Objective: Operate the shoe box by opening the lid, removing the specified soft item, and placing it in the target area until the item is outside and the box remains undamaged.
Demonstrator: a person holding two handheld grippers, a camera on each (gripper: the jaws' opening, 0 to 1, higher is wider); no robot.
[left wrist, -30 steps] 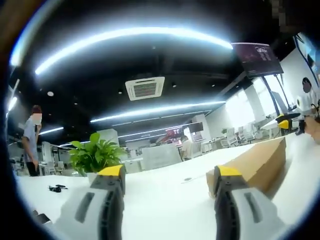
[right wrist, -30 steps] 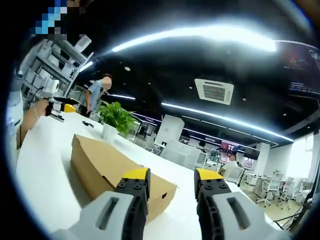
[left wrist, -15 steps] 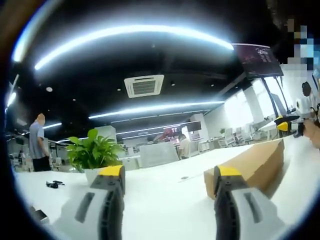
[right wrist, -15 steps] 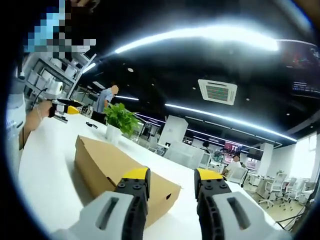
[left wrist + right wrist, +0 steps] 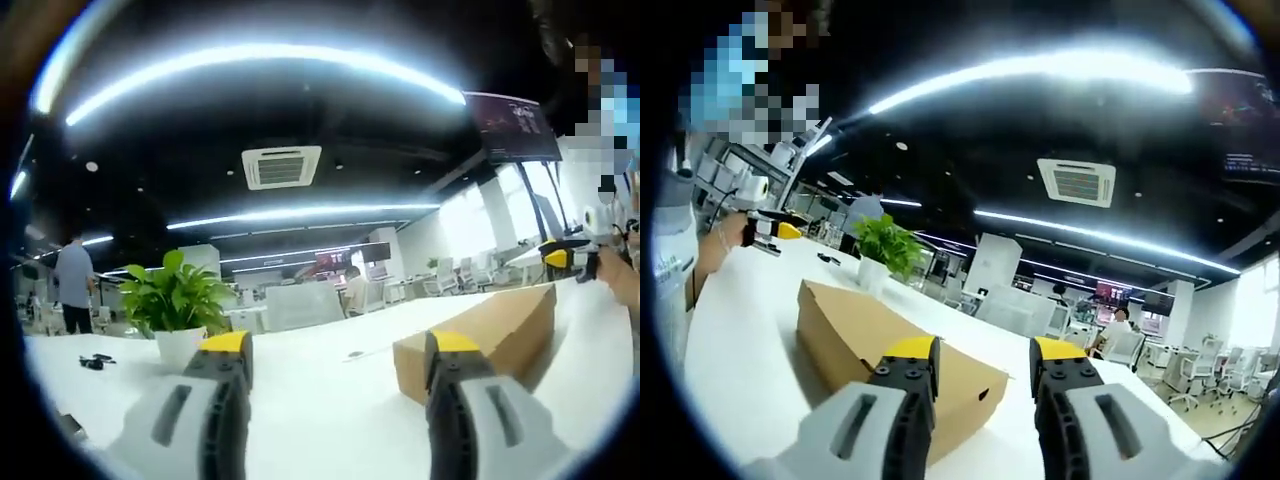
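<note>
A brown cardboard shoe box (image 5: pixel 480 335) lies shut on the white table (image 5: pixel 330 400), to the right in the left gripper view. My left gripper (image 5: pixel 335 345) is open, low over the table, its right jaw beside the box's near end. In the right gripper view the same box (image 5: pixel 870 345) stretches away to the left, lid down. My right gripper (image 5: pixel 983 347) is open, with its left jaw in front of the box's near corner. The other gripper (image 5: pixel 770 230) shows small at the far left, held by a hand, and likewise the other gripper (image 5: pixel 565 258) at the far right.
A potted green plant (image 5: pixel 175 305) stands on the table at the left, with a small dark object (image 5: pixel 92 361) further left. A person (image 5: pixel 73 285) stands behind it. Office desks and chairs (image 5: pixel 1160 365) fill the background under ceiling lights.
Both views have shifted slightly with the hands. The box sits a little further left in the left gripper view and a little nearer in the right one. The standing person walked.
</note>
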